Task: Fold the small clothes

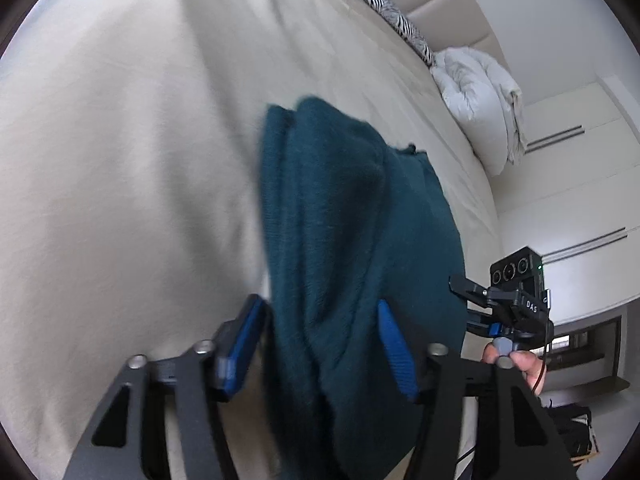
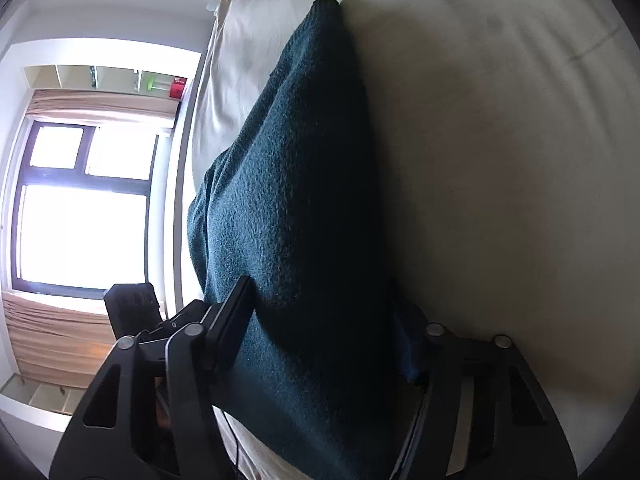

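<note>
A dark teal knitted garment [image 1: 340,216] lies folded in a long strip on the cream bed sheet [image 1: 120,160]. My left gripper [image 1: 316,340] straddles its near end. Both blue pads [image 1: 394,348] show their inner faces and the cloth sits loosely between them, so the jaws are open. My right gripper [image 1: 466,304], held by a hand [image 1: 520,364], points at the strip's right edge. In the right wrist view the same garment [image 2: 296,200] runs away from me along the sheet [image 2: 500,200]. The right gripper [image 2: 320,320] stands open astride it, with cloth filling the gap and covering part of the right finger.
A bundled white duvet [image 1: 476,96] and a zebra-print pillow [image 1: 400,20] lie against the padded headboard. Pale wardrobe doors [image 1: 568,184] stand beyond the bed. A bright window [image 2: 80,208] with beige curtains lies past the bed edge, and the other unit's camera housing [image 2: 132,304] shows before it.
</note>
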